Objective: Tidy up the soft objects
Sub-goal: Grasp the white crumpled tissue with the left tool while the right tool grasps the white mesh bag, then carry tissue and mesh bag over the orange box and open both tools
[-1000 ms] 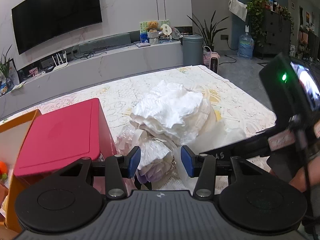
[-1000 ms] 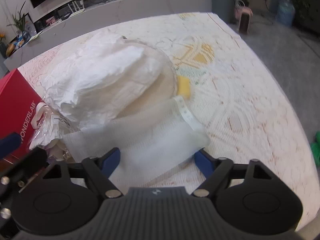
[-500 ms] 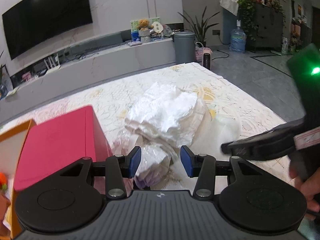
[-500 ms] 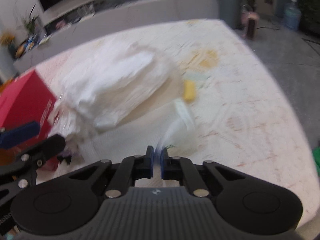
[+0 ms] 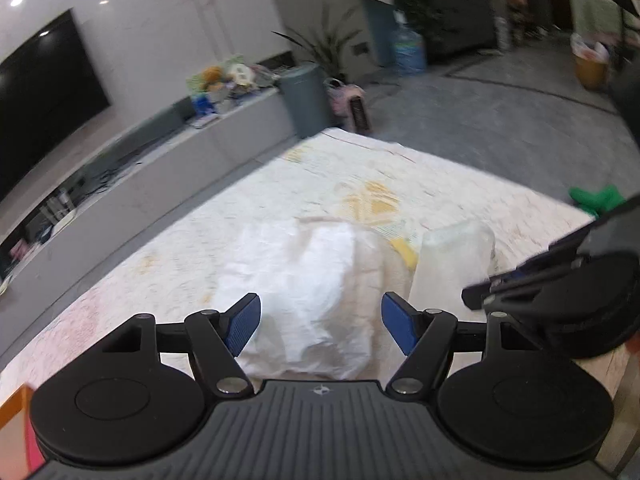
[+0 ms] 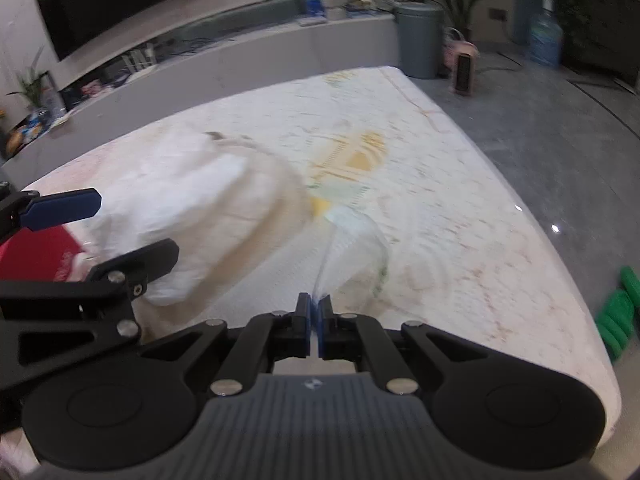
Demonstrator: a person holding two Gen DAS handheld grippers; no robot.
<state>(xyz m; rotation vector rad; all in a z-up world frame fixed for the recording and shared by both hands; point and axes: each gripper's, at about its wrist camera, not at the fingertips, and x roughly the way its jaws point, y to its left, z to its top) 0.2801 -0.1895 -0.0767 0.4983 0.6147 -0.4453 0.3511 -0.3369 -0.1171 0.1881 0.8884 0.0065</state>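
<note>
A pile of crumpled white soft cloth [image 5: 304, 280] lies on the patterned table cover [image 5: 360, 168]; it also shows in the right wrist view [image 6: 192, 200]. My right gripper [image 6: 315, 316] is shut on a thin translucent white gauze cloth [image 6: 352, 240] and holds its edge lifted off the table. The gauze cloth also shows in the left wrist view [image 5: 452, 256], with the right gripper [image 5: 496, 284] beside it. My left gripper [image 5: 320, 326] is open and empty, hovering over the near side of the white pile. It shows at the left of the right wrist view [image 6: 100, 228].
A red box [image 6: 36, 248] stands at the left edge, next to an orange container [image 5: 12, 412]. A small yellow piece [image 5: 404, 252] lies beside the pile. A green object [image 6: 616, 312] lies on the floor off the table's right edge. A grey bin [image 6: 418, 40] stands beyond the table.
My right gripper has shut on the gauze cloth and lifted its edge. My left gripper has opened wider and swung right, from the red box toward the white pile.
</note>
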